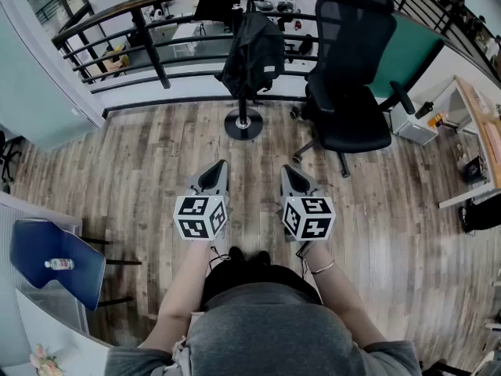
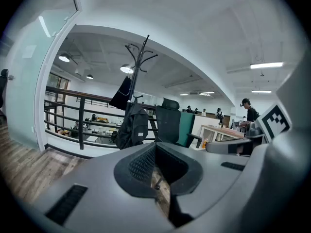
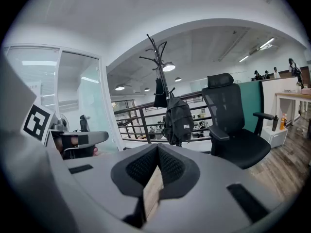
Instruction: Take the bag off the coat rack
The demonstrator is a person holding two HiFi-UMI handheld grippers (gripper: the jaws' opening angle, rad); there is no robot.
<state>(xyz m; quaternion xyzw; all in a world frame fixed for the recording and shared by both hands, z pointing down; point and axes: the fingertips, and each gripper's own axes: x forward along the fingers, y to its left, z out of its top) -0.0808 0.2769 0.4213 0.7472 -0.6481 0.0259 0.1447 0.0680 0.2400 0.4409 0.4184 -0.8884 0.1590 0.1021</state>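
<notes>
A black backpack hangs on a black coat rack whose round base stands on the wood floor by the railing. The left gripper view shows the bag under the rack's hooks, and the right gripper view shows the bag on the pole. My left gripper and right gripper are held side by side in front of me, well short of the rack. Both point toward it. Each one's jaws are shut with nothing between them.
A black office chair stands just right of the rack. A dark railing runs behind both. A blue chair holding a small bottle is at my left. A desk and a green partition are at the right.
</notes>
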